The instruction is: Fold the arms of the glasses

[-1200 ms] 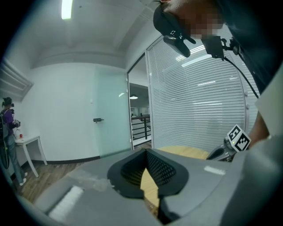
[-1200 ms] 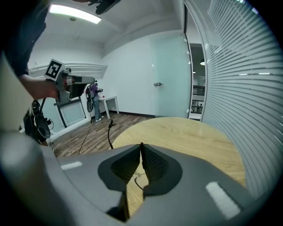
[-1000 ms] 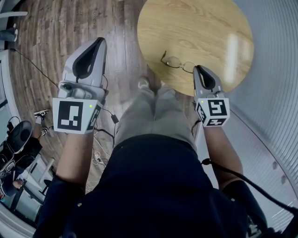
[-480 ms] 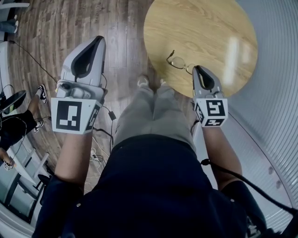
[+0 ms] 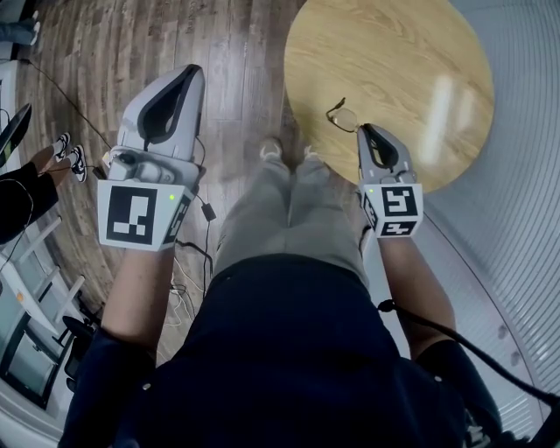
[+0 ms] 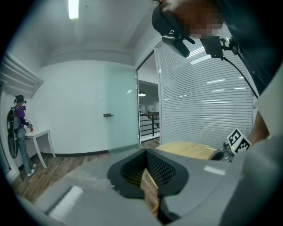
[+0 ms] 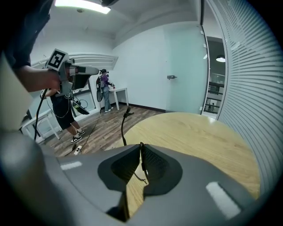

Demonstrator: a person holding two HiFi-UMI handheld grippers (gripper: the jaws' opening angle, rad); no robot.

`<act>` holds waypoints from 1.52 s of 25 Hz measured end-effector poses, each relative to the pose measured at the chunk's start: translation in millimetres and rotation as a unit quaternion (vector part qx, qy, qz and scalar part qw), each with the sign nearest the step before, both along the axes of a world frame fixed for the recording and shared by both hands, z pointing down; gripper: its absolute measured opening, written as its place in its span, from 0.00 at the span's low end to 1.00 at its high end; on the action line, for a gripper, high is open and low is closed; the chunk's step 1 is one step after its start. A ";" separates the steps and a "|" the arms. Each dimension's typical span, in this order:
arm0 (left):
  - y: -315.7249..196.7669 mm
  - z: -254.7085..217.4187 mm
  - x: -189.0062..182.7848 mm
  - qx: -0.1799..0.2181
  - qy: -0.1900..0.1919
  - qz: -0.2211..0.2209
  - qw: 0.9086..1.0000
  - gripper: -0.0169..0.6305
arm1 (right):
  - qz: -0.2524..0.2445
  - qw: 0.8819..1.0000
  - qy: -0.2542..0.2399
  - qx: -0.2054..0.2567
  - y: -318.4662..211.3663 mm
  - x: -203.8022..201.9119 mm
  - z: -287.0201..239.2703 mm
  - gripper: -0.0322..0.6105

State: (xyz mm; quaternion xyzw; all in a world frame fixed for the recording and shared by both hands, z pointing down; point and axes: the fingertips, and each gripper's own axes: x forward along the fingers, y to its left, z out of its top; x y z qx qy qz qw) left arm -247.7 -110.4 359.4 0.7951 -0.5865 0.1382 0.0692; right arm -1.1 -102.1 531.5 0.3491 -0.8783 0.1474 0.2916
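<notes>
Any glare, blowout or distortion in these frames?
Head view: white glare streak on the table, edges bowed by fisheye. Left gripper view: ceiling light blown out, corners vignetted. Right gripper view: strip light clipped too, same vignette.

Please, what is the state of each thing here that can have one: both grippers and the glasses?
left gripper: shut, with nothing between its jaws.
right gripper: shut on the glasses at one end of the frame.
glasses: gripped near the table's near edge; one arm stands out unfolded, the other cannot be made out.
</notes>
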 end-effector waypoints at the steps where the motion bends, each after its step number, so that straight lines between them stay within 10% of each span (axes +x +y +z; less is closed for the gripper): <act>1: 1.5 1.7 -0.9 -0.001 0.000 -0.002 1.000 0.03 | -0.003 1.000 0.001 -0.001 0.3 -1.1 2.2 0.11; 38: 31.7 46.2 -32.1 -0.037 0.030 -0.058 0.997 0.03 | -0.062 0.995 0.059 -0.049 -6.5 -36.0 68.6 0.11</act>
